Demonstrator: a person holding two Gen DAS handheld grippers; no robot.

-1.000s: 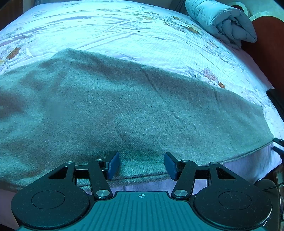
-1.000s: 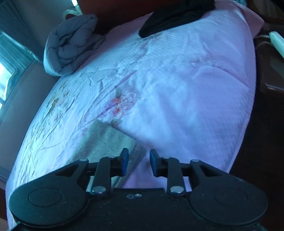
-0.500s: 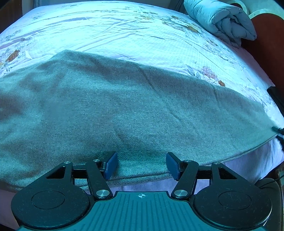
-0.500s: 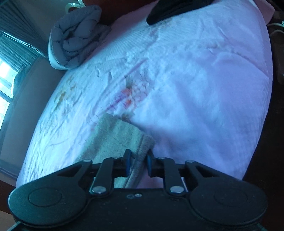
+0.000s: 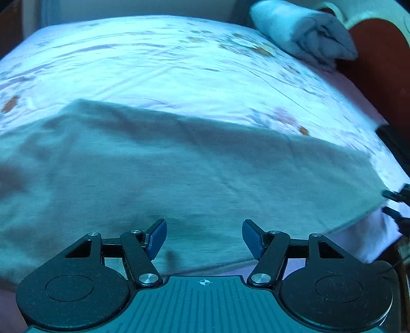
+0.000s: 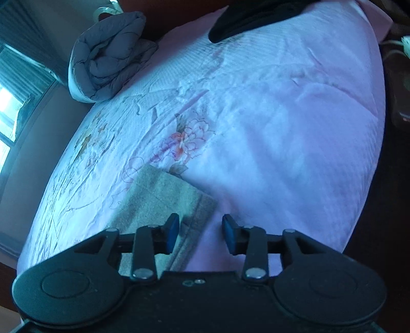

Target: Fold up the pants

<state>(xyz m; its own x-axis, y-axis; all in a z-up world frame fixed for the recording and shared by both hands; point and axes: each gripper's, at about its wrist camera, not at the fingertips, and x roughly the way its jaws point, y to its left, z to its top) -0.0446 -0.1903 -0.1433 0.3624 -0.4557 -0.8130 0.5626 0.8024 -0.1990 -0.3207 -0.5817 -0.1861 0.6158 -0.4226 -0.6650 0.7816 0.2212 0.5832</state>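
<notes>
Grey-green pants [image 5: 179, 174] lie flat across the bed, filling the middle of the left wrist view. My left gripper [image 5: 204, 238] is open and empty, over the pants' near edge. In the right wrist view one end of the pants [image 6: 164, 194] lies on the pink sheet. My right gripper [image 6: 200, 231] is open with its left finger over the cloth's hem and holds nothing. The right gripper's fingertips [image 5: 394, 197] show at the far right of the left wrist view, at the pants' corner.
The bed [image 6: 282, 123] has a pink floral sheet. A rolled grey quilt [image 5: 302, 33] lies by the red headboard [image 5: 379, 59]; it also shows in the right wrist view [image 6: 107, 59]. A black garment [image 6: 251, 15] lies at the bed's far end. The bed's edge drops off right.
My right gripper had closed on the pants' end half a second ago and has now opened, letting the cloth lie. My left gripper opened wider and moved forward over the pants.
</notes>
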